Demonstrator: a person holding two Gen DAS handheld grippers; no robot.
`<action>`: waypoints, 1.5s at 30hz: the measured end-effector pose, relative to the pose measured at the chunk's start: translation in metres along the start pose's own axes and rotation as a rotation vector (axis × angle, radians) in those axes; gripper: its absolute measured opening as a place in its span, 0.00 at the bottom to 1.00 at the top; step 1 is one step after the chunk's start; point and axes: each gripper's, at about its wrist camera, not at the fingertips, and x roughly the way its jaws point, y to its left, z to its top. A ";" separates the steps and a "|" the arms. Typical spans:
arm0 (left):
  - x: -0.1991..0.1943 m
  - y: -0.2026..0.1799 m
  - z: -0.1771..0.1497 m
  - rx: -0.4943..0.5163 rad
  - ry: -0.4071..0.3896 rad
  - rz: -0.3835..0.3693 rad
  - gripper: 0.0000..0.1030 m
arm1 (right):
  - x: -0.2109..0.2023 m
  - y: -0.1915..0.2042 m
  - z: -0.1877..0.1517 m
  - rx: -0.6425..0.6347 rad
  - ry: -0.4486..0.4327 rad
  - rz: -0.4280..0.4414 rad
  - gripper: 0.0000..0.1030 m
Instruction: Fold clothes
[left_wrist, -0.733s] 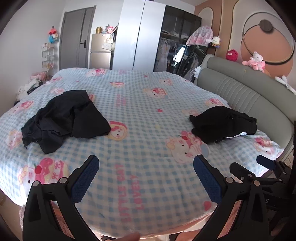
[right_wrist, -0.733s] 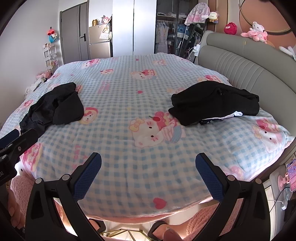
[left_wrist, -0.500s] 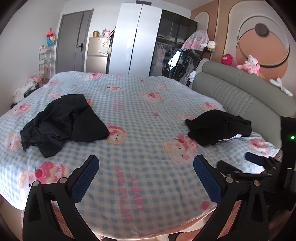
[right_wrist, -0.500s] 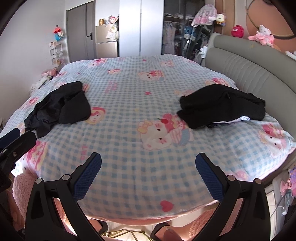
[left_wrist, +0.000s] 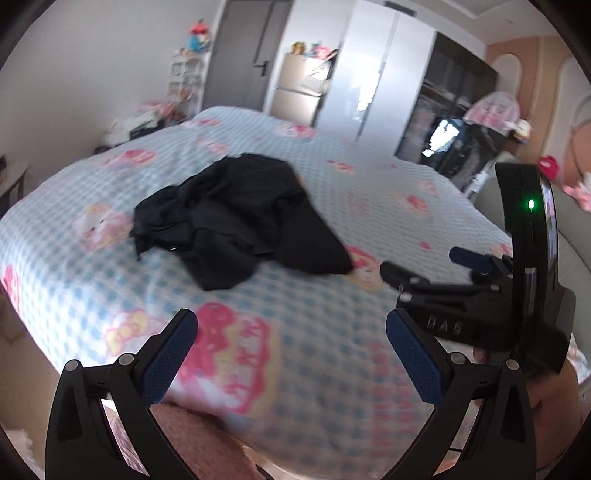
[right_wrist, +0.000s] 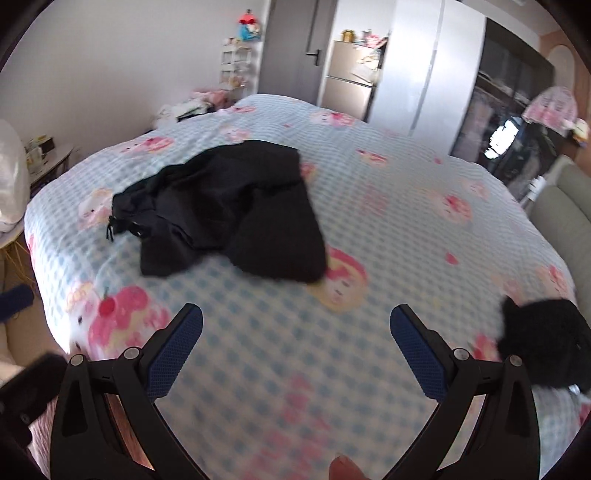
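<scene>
Both grippers, left gripper (left_wrist: 291, 354) and right gripper (right_wrist: 295, 350), hang spread wide and empty above the near edge of the checked bedspread (right_wrist: 388, 229). A crumpled black garment (right_wrist: 225, 210) lies beyond them; another black pile (right_wrist: 543, 343) sits at the right.

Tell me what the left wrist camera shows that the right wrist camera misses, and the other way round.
Only the left wrist view shows the right gripper from the side, with a green light on its body. Only the right wrist view shows a second dark garment at the bed's right edge. Both show the crumpled black garment on the checked bedspread, with each camera's own gripper open and empty.
</scene>
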 end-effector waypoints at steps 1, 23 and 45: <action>0.015 0.008 0.004 -0.026 0.007 0.002 1.00 | 0.014 0.011 0.011 -0.024 0.002 0.017 1.00; 0.272 0.116 0.047 -0.442 0.163 -0.028 0.73 | 0.300 0.032 0.057 0.007 0.373 0.133 0.88; 0.148 -0.190 -0.013 0.045 0.260 -0.580 0.10 | 0.028 -0.171 -0.027 0.228 0.029 -0.064 0.14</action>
